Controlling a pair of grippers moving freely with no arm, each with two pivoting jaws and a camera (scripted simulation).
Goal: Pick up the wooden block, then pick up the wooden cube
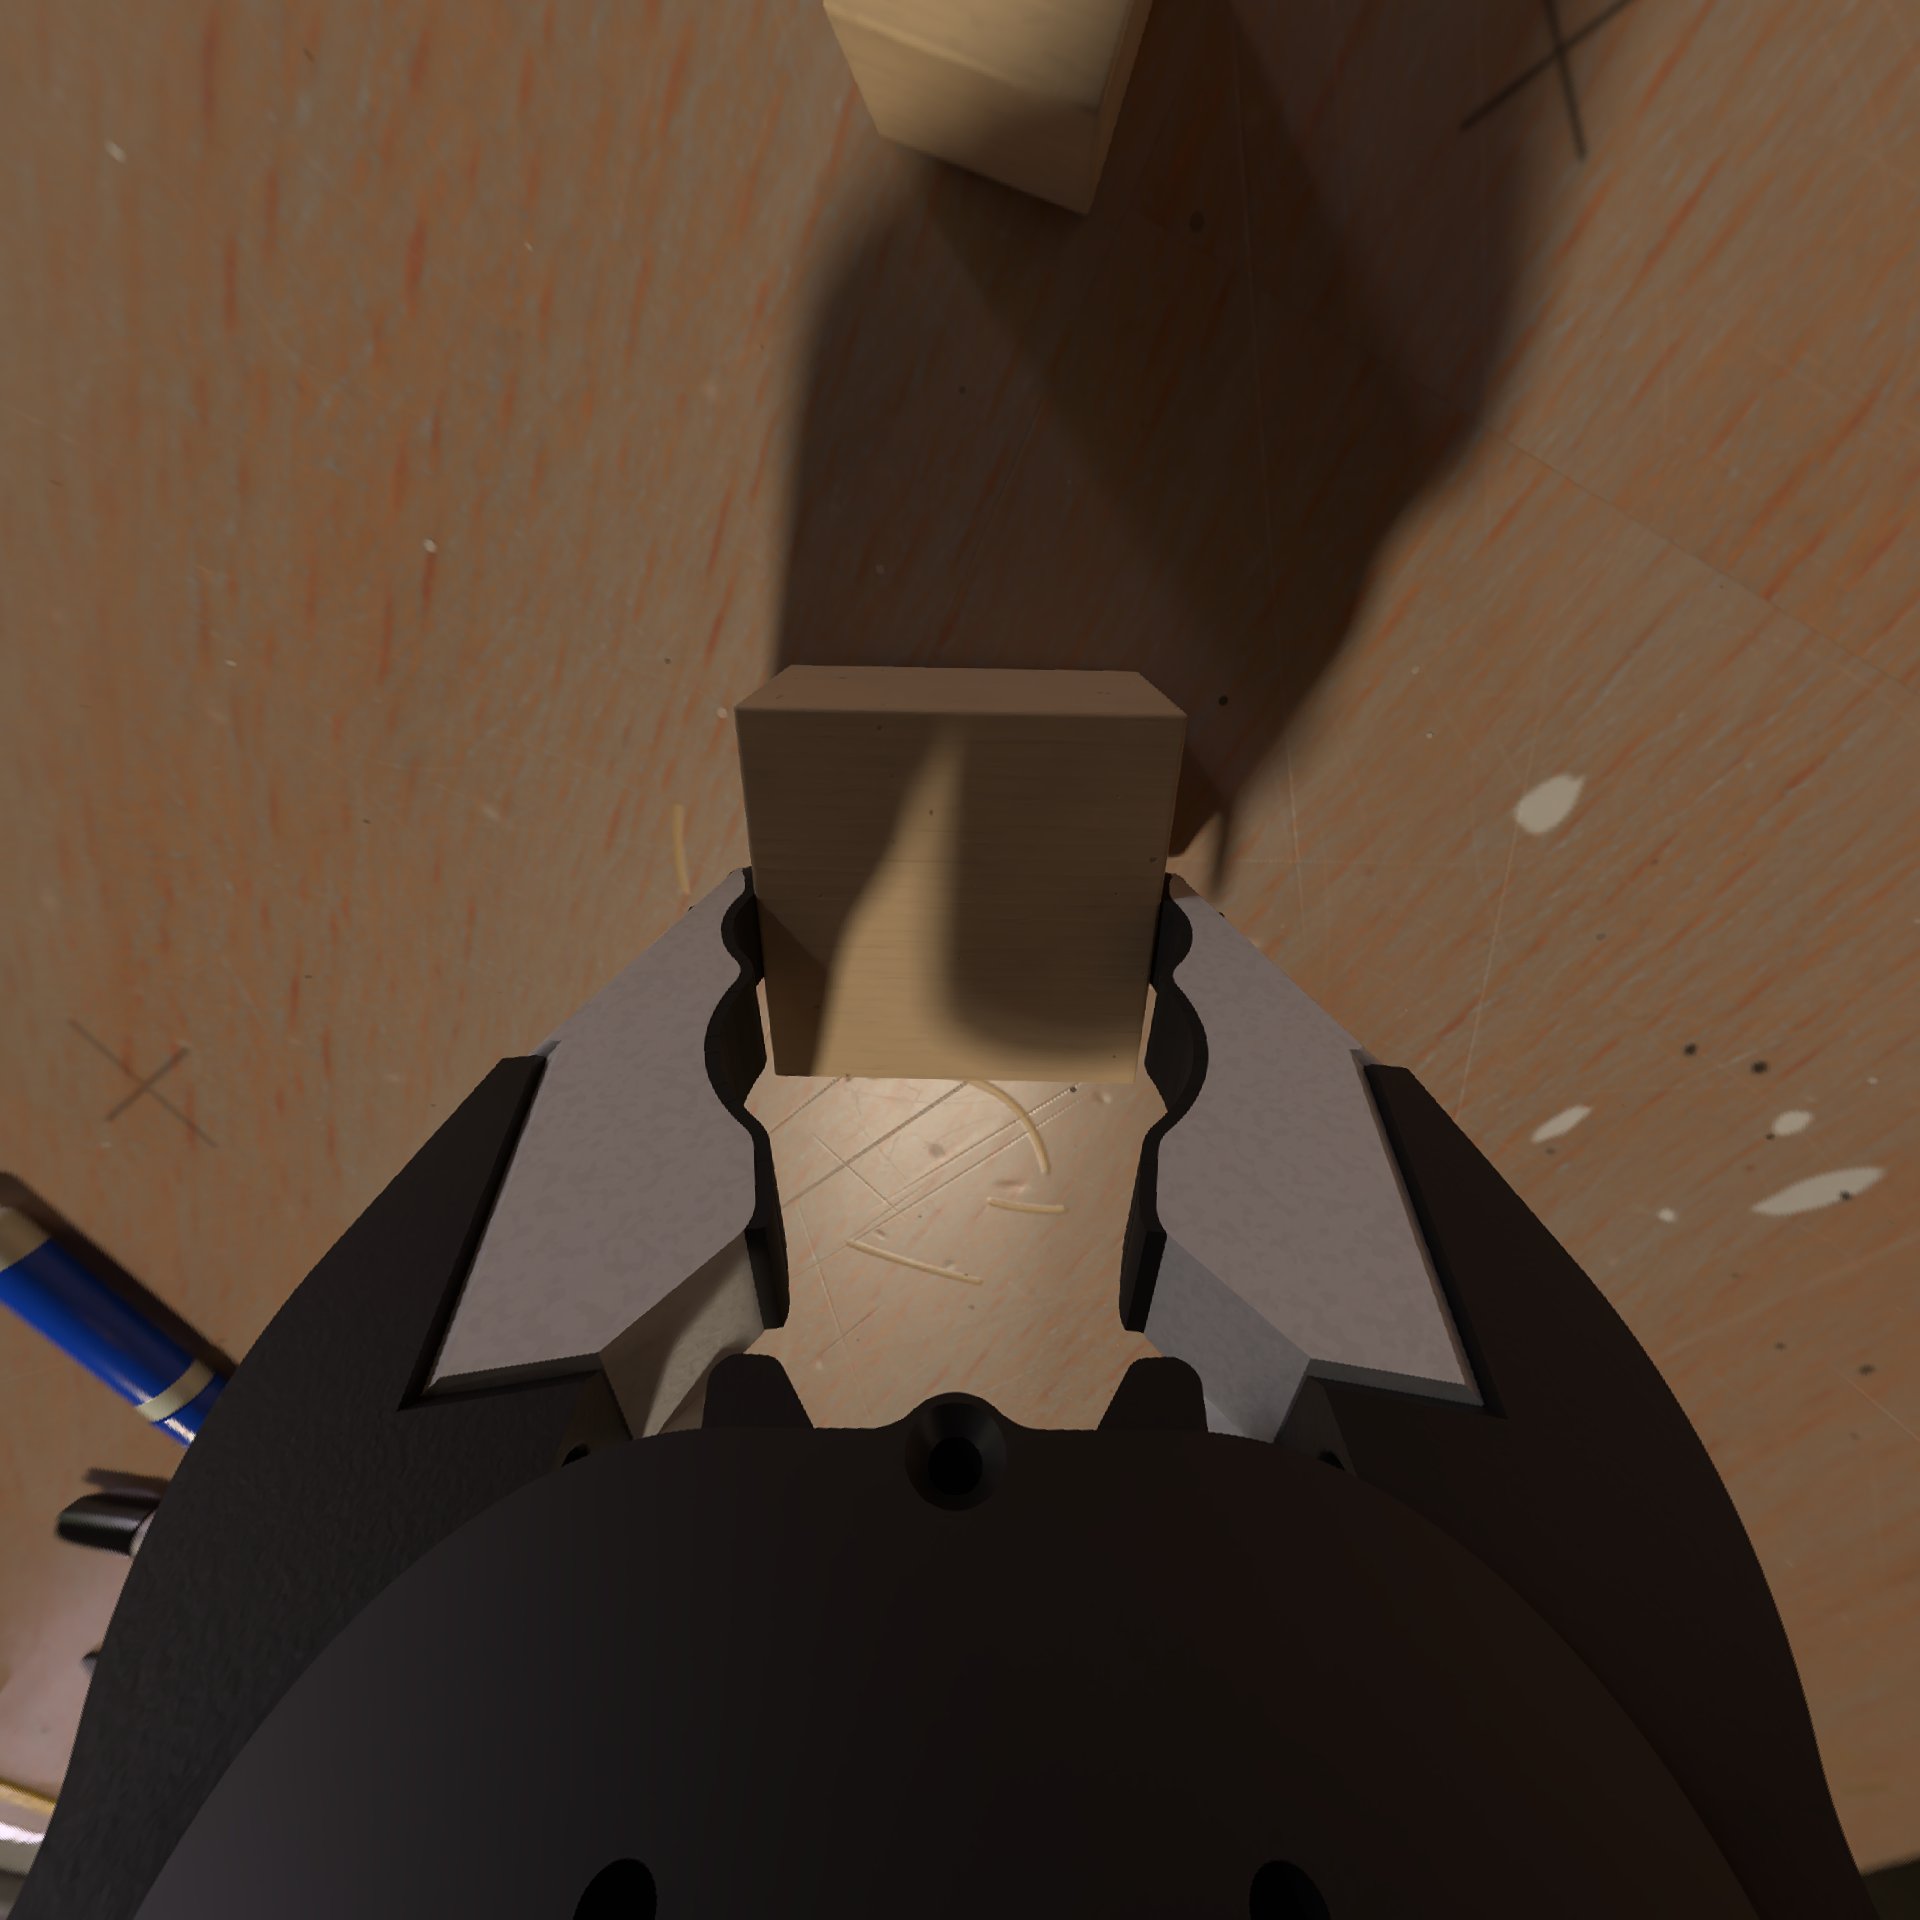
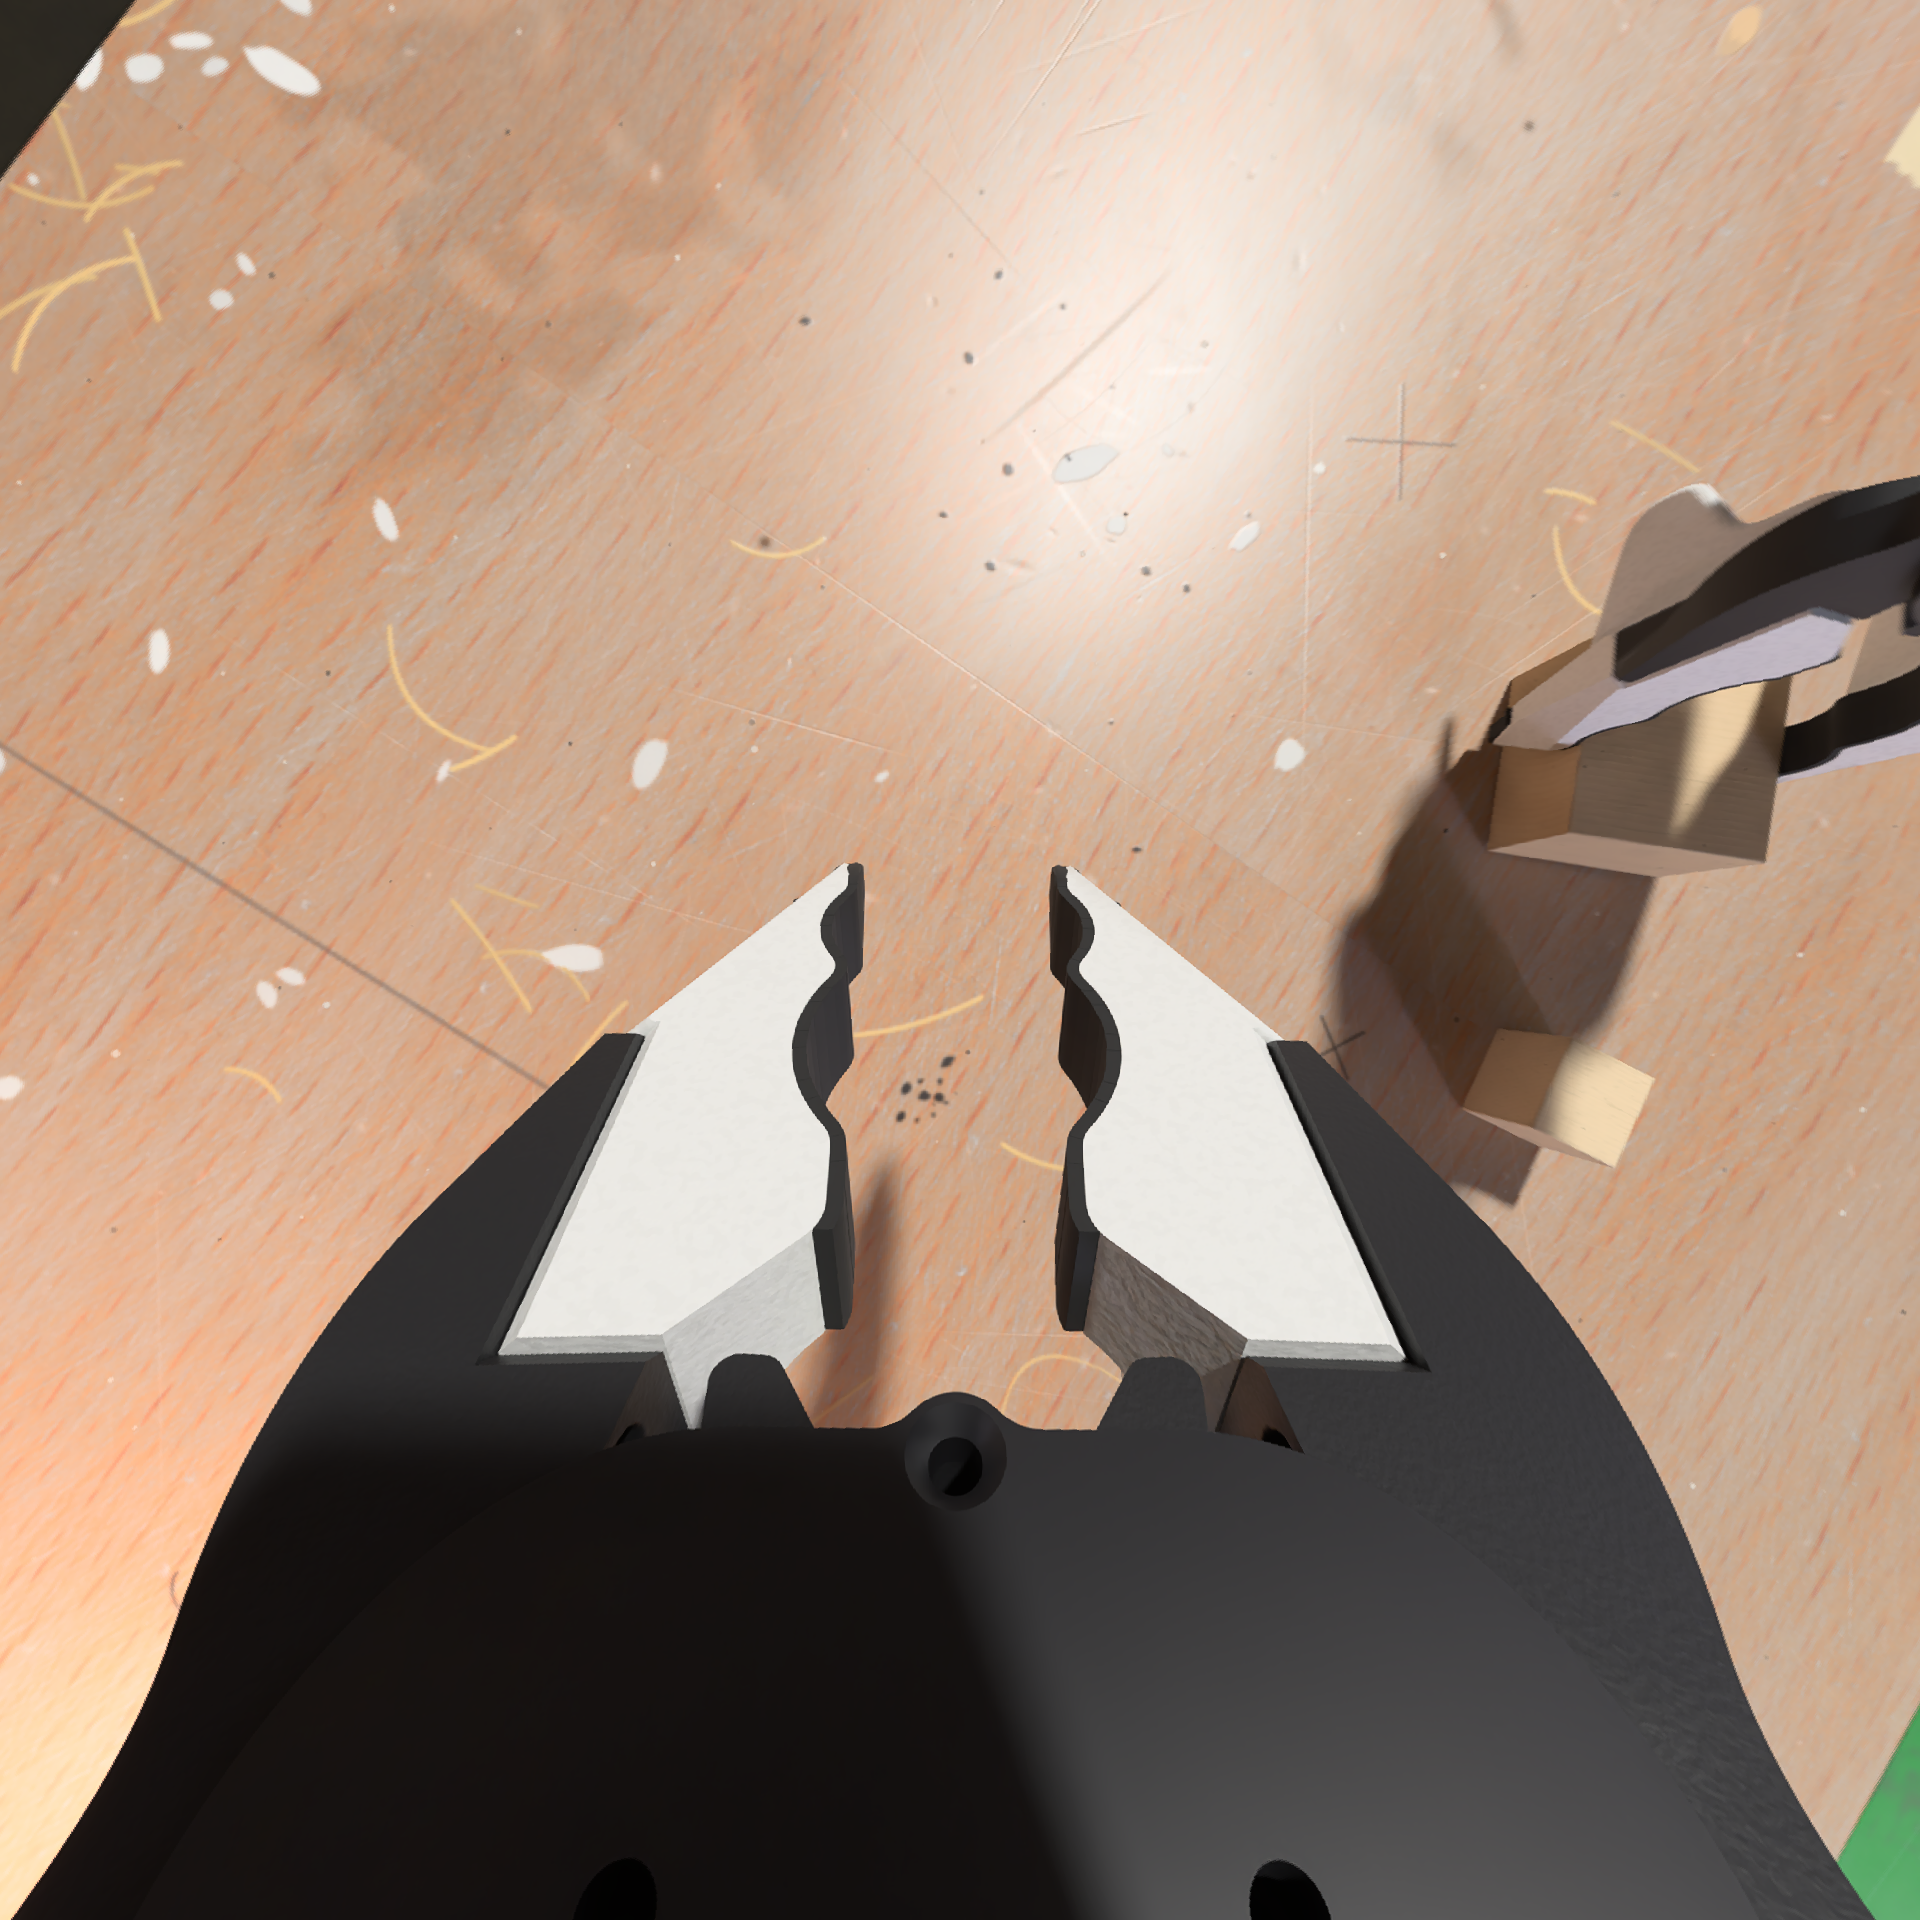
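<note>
The block is being gripped by the left hand-held gripper, its two fingertips being pressed against the block's opposite sides, with most of the block sticking out ahead of them. In the right wrist view the block is being seen raised off the desk, a dark shadow being cast on the surface beneath it, and the left hand-held gripper is being shown clamped around it, far to the right of the right one.

The cube is being seen straight ahead of the left hand-held gripper, well apart from it, cut off by the top edge of the view. It is resting on the desk; in the right wrist view the cube is lying to the right of the right hand-held gripper, just below the lifted block and partly in its shadow.

The right hand-held gripper is being held over bare desk with its fingers parted by a narrow gap, nothing being held between them.

A blue cylindrical thing is being glimpsed at the lower left edge of the left wrist view, beside the left hand-held gripper; what it is cannot be told.
</note>
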